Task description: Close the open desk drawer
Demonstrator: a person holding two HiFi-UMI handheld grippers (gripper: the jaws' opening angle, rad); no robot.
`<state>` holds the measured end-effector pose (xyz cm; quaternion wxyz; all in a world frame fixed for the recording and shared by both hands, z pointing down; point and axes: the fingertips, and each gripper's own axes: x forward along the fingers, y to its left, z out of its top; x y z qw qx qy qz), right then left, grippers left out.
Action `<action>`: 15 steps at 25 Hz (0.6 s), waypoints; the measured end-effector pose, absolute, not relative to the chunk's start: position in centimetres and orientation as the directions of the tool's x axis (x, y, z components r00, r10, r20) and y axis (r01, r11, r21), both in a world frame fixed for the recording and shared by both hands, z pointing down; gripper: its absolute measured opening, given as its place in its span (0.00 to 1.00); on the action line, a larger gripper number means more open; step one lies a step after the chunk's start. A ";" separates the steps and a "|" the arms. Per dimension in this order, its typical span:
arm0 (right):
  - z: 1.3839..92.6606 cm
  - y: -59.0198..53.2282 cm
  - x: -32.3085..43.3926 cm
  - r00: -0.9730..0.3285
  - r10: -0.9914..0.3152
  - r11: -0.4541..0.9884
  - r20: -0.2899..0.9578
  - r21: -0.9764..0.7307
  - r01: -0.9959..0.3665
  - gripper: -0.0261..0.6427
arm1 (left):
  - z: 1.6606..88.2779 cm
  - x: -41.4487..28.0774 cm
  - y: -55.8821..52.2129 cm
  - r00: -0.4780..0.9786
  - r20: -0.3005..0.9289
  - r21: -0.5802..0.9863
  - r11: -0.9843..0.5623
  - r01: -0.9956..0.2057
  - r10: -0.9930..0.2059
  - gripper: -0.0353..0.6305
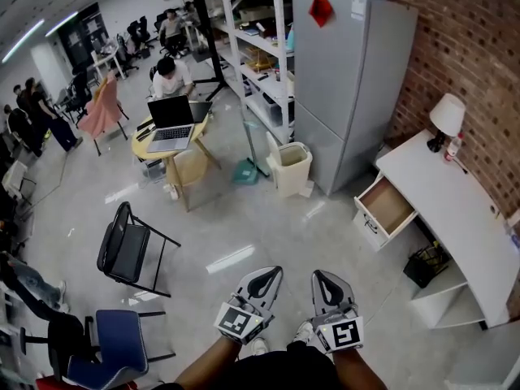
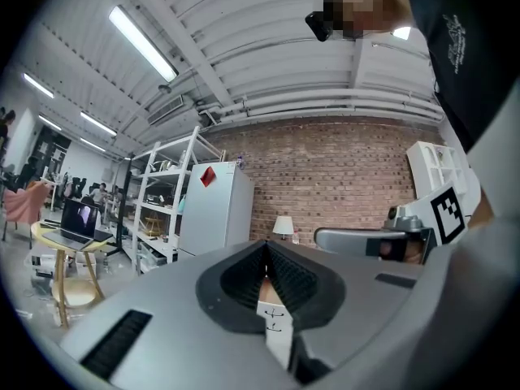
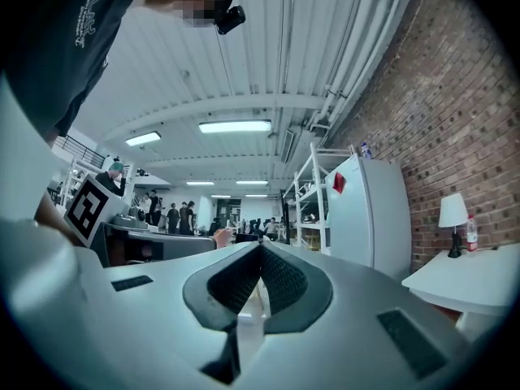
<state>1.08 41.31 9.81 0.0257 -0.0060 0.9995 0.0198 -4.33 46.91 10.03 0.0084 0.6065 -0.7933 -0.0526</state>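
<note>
My 2 tools, the left gripper and right gripper, have jaws pressed together holding nothing, well apart from the open drawer jutting from the white desk at my right; I judge an off-centre push could skew and jam it.

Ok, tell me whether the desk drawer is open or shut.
Open. The drawer sticks out from the white desk, its inside visible from above in the head view.

The counter is cut by the head view's right edge, part of the drawer is hidden under it, and the things on the shelves are too small to tell.
</note>
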 end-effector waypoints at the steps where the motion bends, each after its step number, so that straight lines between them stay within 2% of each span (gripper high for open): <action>1: 9.6 40.6 1.1 -0.997 -0.023 0.999 -0.069 0.046 -0.026 0.08 | 10.1 -4.4 46.4 -0.264 -0.049 0.093 0.259 -0.961 -0.963 0.06; 8: 9.0 35.9 1.5 -0.989 -0.076 0.993 -0.131 0.085 -0.087 0.08 | 11.0 -5.2 42.6 -0.307 -0.030 0.068 0.304 -0.950 -0.951 0.06; 15: 8.7 31.2 2.3 -0.977 -0.127 0.989 -0.174 0.049 -0.137 0.08 | 11.5 -4.7 38.6 -0.321 -0.001 0.045 0.320 -0.946 -0.947 0.06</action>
